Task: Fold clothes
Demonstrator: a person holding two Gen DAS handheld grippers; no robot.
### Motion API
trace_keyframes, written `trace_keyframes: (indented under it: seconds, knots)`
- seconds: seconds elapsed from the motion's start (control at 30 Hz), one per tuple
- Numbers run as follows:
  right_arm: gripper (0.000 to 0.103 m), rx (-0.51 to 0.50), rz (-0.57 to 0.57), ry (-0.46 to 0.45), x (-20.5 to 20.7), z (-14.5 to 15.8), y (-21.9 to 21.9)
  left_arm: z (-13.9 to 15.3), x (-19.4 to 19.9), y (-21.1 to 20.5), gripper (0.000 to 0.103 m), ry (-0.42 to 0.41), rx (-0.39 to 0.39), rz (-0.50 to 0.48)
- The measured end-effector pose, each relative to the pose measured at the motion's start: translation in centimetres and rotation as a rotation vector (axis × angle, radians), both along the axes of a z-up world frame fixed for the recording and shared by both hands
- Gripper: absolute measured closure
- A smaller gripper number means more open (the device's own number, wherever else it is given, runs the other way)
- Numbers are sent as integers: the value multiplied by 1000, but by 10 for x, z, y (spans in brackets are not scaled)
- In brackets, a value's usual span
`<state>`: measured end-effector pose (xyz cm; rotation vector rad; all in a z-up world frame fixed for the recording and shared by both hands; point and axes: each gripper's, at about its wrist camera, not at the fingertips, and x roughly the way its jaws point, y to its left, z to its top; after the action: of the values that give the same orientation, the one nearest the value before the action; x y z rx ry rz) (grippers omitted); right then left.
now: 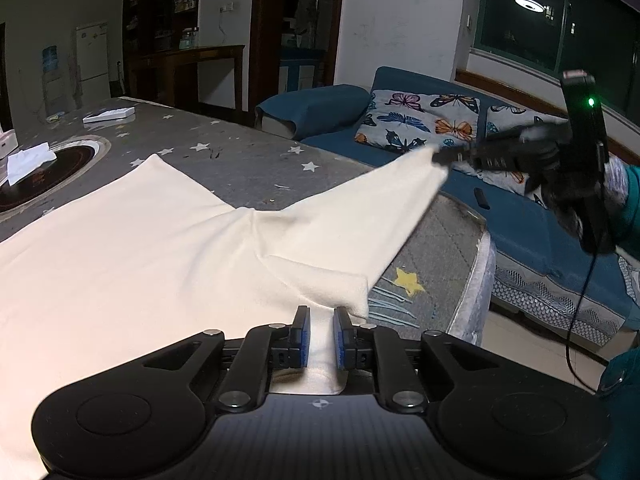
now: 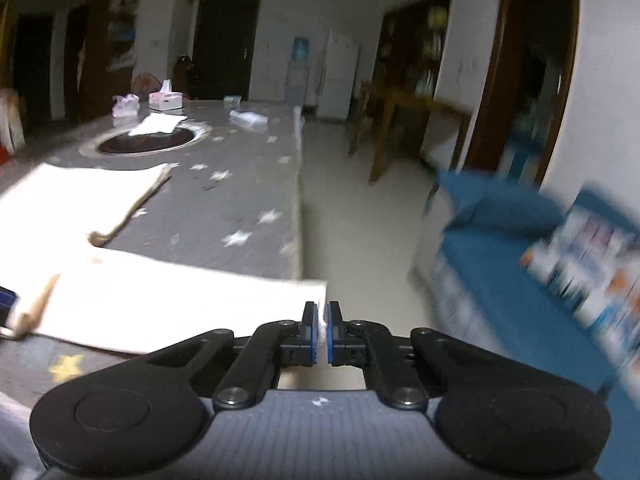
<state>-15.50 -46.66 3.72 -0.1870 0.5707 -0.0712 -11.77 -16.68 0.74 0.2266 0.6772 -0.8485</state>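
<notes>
2 grippers pinch a cream garment over a star-print table.

The left gripper (image 1: pixel 321 334) is clenched on a fold of the cream garment (image 1: pixel 120 248), cloth bunched between its 2 blue pads (image 1: pixel 305 336) at the table's near edge. The right gripper (image 2: pixel 322 330) is clamped on a corner of the same garment (image 2: pixel 160 288); in the left wrist view it (image 1: pixel 444 156) hangs beyond the table's edge and lifts that corner into a taut, raised flap. The rest of the garment lies flat on the grey tablecloth (image 1: pixel 240 160). On the table beyond the garment sit a dark round inset (image 1: pixel 40 176) with white tissue (image 1: pixel 28 160) on it and a white flat box (image 1: pixel 110 115). Beside the table stands a blue sofa (image 1: pixel 500 220) with butterfly cushions (image 1: pixel 420 122). The right wrist view is motion-blurred.
</notes>
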Motion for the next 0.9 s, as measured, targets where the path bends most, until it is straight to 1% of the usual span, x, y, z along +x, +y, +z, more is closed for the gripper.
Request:
trace_keyframes:
  seconds: [0.03, 0.13, 0.23, 0.3, 0.37, 0.4, 0.47, 0.53, 0.6, 0.63, 0.67, 0.77, 0.9]
  knots:
    - [100, -31, -7, -16, 3, 3, 1, 0, -1, 0, 87, -2, 1, -1]
    - [100, -78, -19, -36, 14, 5, -1, -1, -2, 0, 85, -6, 0, -7]
    - [99, -107, -22, -1, 29, -10, -4, -1, -3, -1, 83, -8, -2, -8]
    - [99, -92, -25, 44, 39, -22, -5, 0, -4, -1, 82, -7, -3, -10]
    - [98, -86, -46, 54, 43, -27, -7, 0, -4, 0, 80, -5, -6, -12]
    - [98, -78, -55, 51, 44, -26, -7, 0, -4, 1, 78, -5, -6, -11]
    - [93, -51, -58, 22, 41, -17, -4, 1, -4, 1, 75, 0, -11, -8]
    - [90, -2, -10, 3, 38, -6, 5, 2, -5, 1, 72, 4, -20, 1]
    - [83, 83, 75, 10, 37, 0, 18, 4, -6, 2, 72, 9, -39, 12]
    - [76, 127, 124, 23, 38, 1, 28, 5, -6, 3, 71, 10, -49, 21]
    - [73, 165, 171, 35, 40, 0, 37, 7, -8, 6, 71, 8, -61, 35]
    - [70, 229, 296, 65, 49, -5, 68, 14, -12, 18, 68, 1, -91, 86]
    - [69, 238, 379, 94, 62, -15, 97, 21, -19, 47, 65, -19, -104, 185]
